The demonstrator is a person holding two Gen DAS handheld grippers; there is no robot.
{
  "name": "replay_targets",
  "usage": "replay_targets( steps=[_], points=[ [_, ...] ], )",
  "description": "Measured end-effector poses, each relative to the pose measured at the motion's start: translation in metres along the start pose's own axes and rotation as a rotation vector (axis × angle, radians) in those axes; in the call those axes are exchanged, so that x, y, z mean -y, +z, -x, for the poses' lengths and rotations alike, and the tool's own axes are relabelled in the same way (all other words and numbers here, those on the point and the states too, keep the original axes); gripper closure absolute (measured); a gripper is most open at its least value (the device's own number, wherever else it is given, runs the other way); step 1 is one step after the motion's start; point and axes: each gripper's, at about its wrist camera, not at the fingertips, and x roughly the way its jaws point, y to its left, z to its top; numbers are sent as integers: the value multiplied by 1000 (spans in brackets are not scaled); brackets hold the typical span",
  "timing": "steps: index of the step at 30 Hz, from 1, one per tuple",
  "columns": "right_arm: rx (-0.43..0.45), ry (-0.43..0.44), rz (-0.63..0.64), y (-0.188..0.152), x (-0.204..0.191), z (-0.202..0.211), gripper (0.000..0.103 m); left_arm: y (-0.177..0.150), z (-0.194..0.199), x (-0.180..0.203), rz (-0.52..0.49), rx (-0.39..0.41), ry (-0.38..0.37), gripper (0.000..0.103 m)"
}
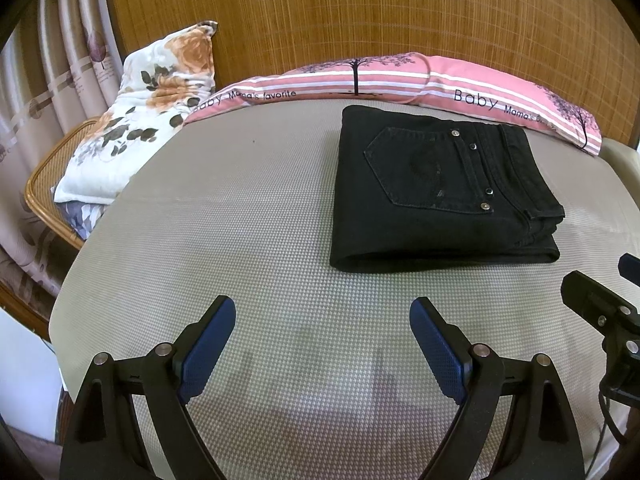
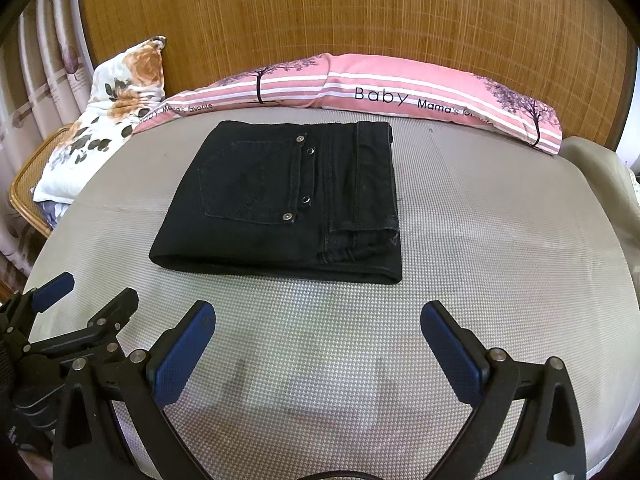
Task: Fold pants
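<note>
Item: black pants (image 2: pixel 280 204), folded into a compact rectangular stack, back pocket uppermost, waistband edge to the right. Location: on the grey mattress (image 2: pixel 500 240) of a bed, toward its far side, near a pink striped pillow (image 2: pixel 400 88); a floral pillow (image 1: pixel 148 108) lies at far left.

Left gripper (image 1: pixel 322 322): jaws spread wide, holding nothing, over bare mattress short of the stack. Right gripper (image 2: pixel 318 326): jaws likewise spread, empty, apart from the pants.

Status: folding appears complete, edges aligned and no loose leg showing. Remaining work, by judgement: none, or minor smoothing.
</note>
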Motion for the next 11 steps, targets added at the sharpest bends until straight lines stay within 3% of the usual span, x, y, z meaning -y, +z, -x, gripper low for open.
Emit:
replay_targets(
  steps=[11],
  points=[
    [-6,0,0,4,4,-3,2,0,-2,-2,-1,1,-23,14]
  ],
)
